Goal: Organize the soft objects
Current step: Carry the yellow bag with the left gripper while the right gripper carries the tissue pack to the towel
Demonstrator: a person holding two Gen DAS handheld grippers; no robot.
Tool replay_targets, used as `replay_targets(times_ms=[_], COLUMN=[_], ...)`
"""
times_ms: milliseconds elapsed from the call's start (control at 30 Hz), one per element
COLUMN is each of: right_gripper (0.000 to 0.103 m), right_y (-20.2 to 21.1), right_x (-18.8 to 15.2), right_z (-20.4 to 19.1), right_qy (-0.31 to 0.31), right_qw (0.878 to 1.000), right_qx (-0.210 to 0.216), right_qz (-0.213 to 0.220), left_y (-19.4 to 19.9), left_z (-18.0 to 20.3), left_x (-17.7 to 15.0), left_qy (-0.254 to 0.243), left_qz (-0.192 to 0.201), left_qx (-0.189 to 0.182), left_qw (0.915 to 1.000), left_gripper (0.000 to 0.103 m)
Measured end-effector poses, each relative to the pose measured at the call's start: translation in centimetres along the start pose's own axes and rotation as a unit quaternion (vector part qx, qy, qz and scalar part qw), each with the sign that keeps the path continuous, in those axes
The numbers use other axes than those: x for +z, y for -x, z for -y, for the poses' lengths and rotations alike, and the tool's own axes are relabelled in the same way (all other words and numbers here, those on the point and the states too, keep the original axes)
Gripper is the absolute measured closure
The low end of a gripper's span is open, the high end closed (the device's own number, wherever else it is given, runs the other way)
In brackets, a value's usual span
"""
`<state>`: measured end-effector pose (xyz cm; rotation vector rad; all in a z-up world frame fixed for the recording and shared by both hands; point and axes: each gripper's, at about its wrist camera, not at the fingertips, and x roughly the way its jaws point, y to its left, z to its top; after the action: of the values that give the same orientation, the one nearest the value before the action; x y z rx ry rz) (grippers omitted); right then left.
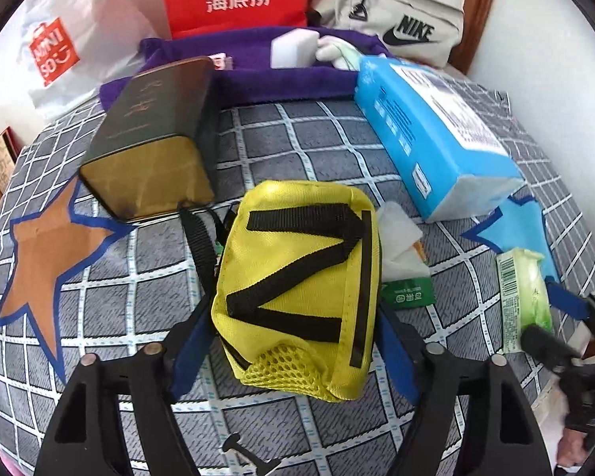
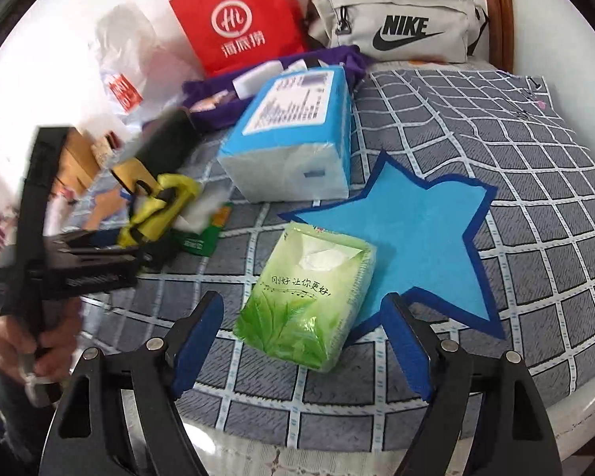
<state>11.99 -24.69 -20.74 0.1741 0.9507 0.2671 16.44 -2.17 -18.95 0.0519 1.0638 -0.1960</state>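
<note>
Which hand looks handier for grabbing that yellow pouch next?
The left. Its tongs already straddle the yellow pouch, one blue pad at each side, though whether they touch it is unclear. The right tongs stand open around the green tissue pack instead.

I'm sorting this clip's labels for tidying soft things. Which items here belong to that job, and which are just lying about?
Part of the job:
yellow pouch, between the left gripper's fingers
green tissue pack, in front of the open right gripper
blue tissue pack

Lying about:
dark tin
red paper bag
grey waist bag
</note>
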Motion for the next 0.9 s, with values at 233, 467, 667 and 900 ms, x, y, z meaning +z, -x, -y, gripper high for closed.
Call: replay_targets(times_ms=[233,467,667,900], right_gripper=[0.038,0.041,0.042,0.042], right_y=[-1.4,-0.9,0.2,1.6], right_x=[-0.3,0.4,1.2,2.5], right_z=[-1.0,-1.5,-2.2,-3.0], right_qy=[0.030,0.040,0.054,0.068], right_qw=[0.998,0.998,0.998,0.997], right_qx=[-0.050,-0.042,-0.036,-0.035], right_qz=[-0.010,-0.009,0.000,0.013], left_y=[1.8,3.3,4.5,5.9], left_z=[-2.0,-4.8,-6.7,-8.1], left_x=[-0.7,-1.3,-1.4,-1.2], left_qy=[0.022,0.078,0.109,0.139], left_qz=[0.009,0.015,0.026,0.037], left_qx=[-0.001,-0.026,-0.024,-0.029], left_qw=[0.9997,0.9965,0.9935,0.9891], left_gripper=[0.039,0.040,0.040,0.040])
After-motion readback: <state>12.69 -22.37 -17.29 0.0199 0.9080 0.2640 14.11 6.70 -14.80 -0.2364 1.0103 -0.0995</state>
